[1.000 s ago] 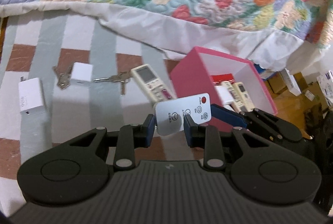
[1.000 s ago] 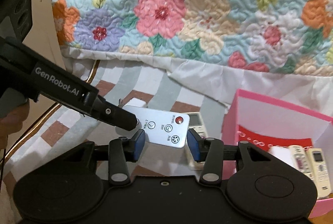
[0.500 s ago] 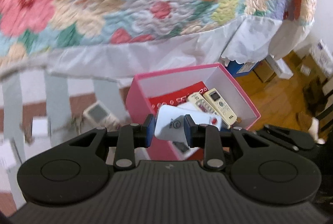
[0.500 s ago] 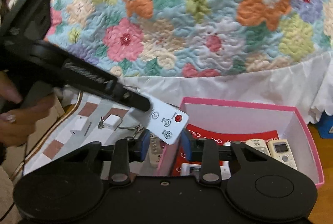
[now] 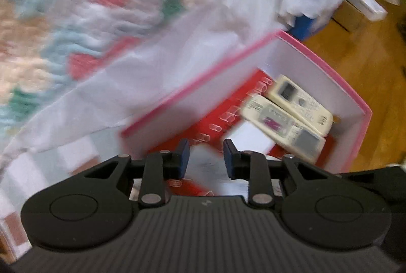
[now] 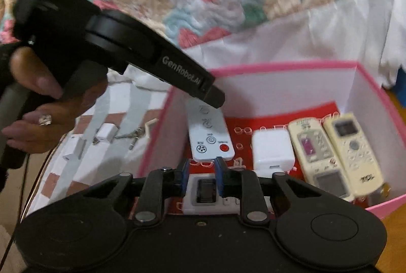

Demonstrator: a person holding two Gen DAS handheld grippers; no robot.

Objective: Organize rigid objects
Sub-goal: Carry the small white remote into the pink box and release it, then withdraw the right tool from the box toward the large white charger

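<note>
We have the left claw (image 6: 214, 99) pinching one end of the flat white plastic remote with a red button (image 6: 209, 135), which hangs inside the pink cardboard box (image 6: 279, 66), just ahead of the right claw's (image 6: 201, 177) tips. The right claw is narrowly parted and empty, over a small white remote (image 6: 206, 194). Right of the held remote lie a white charger block (image 6: 271, 148) and two cream remotes (image 6: 337, 153). Judgement: lower until the remote lies flat on the red box floor left of the charger, then let go; dropping it tilted risks stacking.
</note>
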